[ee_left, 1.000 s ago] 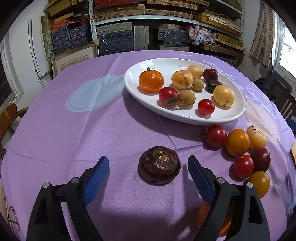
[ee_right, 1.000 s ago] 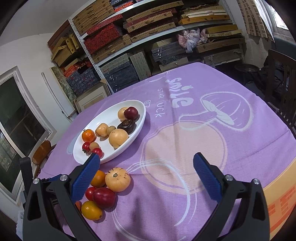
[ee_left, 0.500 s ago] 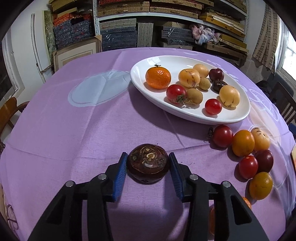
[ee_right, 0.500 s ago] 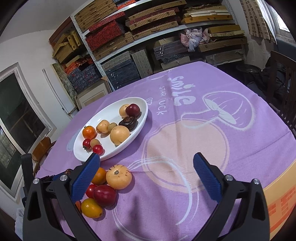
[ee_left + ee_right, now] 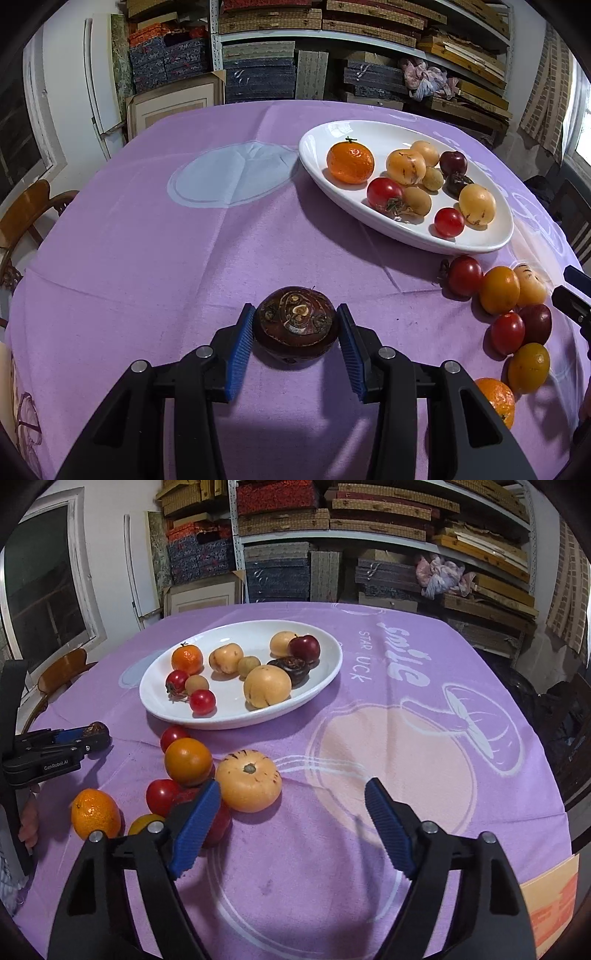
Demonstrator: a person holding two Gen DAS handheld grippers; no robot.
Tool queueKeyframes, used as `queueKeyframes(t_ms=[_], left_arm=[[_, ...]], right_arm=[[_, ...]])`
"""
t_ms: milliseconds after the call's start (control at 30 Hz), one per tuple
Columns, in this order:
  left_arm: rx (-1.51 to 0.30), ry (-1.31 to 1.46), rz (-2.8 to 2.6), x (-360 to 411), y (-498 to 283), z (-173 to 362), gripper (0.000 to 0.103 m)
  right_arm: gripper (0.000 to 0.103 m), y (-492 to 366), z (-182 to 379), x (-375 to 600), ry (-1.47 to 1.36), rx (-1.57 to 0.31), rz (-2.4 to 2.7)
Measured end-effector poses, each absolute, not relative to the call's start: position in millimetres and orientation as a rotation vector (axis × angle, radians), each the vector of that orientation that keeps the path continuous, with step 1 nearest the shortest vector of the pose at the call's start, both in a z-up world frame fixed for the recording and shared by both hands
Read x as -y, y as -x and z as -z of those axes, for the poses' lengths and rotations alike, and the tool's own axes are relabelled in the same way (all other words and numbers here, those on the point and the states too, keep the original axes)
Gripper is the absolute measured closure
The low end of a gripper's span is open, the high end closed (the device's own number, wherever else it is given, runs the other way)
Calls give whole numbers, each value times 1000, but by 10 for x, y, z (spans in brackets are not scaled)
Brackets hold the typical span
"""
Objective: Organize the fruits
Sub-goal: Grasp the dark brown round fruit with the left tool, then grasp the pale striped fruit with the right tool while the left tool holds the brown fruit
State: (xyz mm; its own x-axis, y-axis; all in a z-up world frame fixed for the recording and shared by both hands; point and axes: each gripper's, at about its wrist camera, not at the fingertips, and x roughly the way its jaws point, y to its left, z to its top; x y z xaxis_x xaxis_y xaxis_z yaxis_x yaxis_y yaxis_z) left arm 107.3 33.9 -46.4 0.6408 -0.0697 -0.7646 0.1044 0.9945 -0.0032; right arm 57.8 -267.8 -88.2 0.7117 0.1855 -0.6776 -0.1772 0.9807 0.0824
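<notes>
Left wrist view: I had left gripper (image 5: 295, 334) clamped on dark brown fruit (image 5: 295, 332), low over purple cloth (image 5: 147, 258), well short of white plate (image 5: 314, 147). I judged: lift clear before crossing rim.

Right wrist view: right gripper (image 5: 291, 819) apart, jaws just closing, nothing between; striped yellow fruit (image 5: 249, 784) just beyond, probably next. I'd centre on it first.

Even indoor light, soft shadows beneath fruit, sharp focus, heavy fisheye bending, dark vignetted corners.

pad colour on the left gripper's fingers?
Blue, ribbed pads on black arms, clearest in the left wrist view.
</notes>
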Motion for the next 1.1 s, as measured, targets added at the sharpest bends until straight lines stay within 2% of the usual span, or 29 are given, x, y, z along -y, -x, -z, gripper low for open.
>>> queueKeyframes(t_ms=[200, 367, 500, 633, 767, 833, 1100], left_arm=[[-864, -41, 118, -321, -1044, 448, 58], [-860, -40, 130, -297, -1028, 434, 58], [-865, -43, 139, -270, -1036, 443, 58], [-871, -49, 142, -254, -1042, 460, 58], [-874, -49, 145, -243, -1044, 476, 58], [-878, -49, 145, -242, -1044, 485, 58], [-878, -45, 151, -235, -1048, 491, 58]], right_arm=[[26, -763, 867, 2615, -100, -803, -272], [38, -919, 973, 2501, -83, -857, -255], [42, -954, 993, 2506, -96, -868, -261], [50, -1004, 1034, 2555, -163, -895, -301], [52, -1014, 1071, 2593, -197, -911, -321], [58, -987, 1072, 2571, -177, -910, -329], [58, -843, 1036, 2544, -113, -860, -284]])
